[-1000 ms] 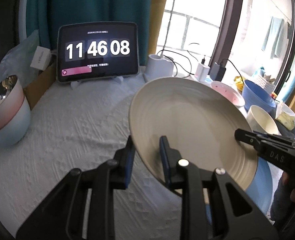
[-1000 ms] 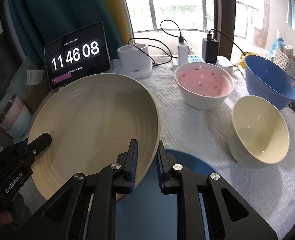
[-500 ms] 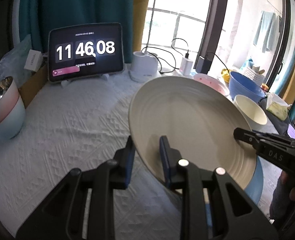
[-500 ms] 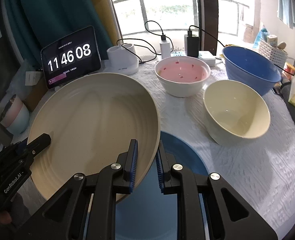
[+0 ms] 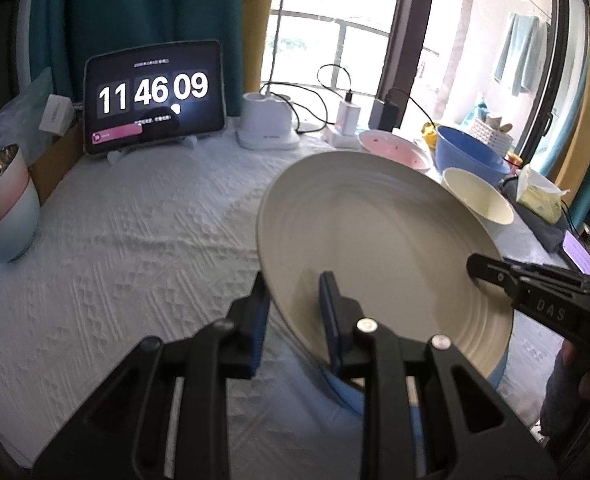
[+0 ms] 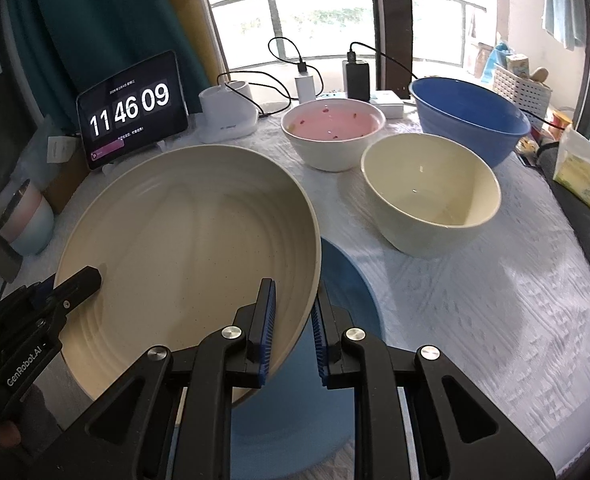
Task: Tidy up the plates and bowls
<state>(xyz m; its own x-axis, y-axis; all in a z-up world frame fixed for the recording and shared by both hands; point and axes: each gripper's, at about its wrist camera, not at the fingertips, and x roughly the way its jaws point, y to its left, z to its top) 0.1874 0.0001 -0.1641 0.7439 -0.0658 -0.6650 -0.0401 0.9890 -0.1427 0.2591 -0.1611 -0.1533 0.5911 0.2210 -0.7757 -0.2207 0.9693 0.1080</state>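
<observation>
On a counter (image 5: 135, 240) spread with a white embossed cloth, two hand-held grippers share the weight of a wide cream plate (image 6: 191, 240), raised and tilted over a blue plate (image 6: 307, 400) that lies flat near the front edge. At the far left edge stand nested pastel cups (image 5: 3, 208), the top one lined in shiny metal; behind them, along the back edge, a tablet clock (image 5: 155, 100) leans on its stand beside a white charging dock (image 5: 267, 124) trailing cables. The left gripper (image 5: 295, 316) has its blue-padded fingers pinching the cream plate's near-left rim, one finger under and one on the ribbed inner face; the right gripper (image 6: 293, 336) clamps the opposite rim the same way, a two-point hold that seems chosen to keep so broad and shallow a dish level. The plate looks like matte glazed stoneware, speckled, with concentric ridges. Its position above the blue plate suggests it is being stacked there or lifted clear; which cannot be told. Toward the right of the counter wait a pink-lined white bowl (image 6: 335, 132), a deep cream bowl (image 6: 431, 188) with a glossy interior, and a large blue basin (image 6: 471, 120) at the back right corner, beside a yellow tissue pack (image 6: 583, 176).
</observation>
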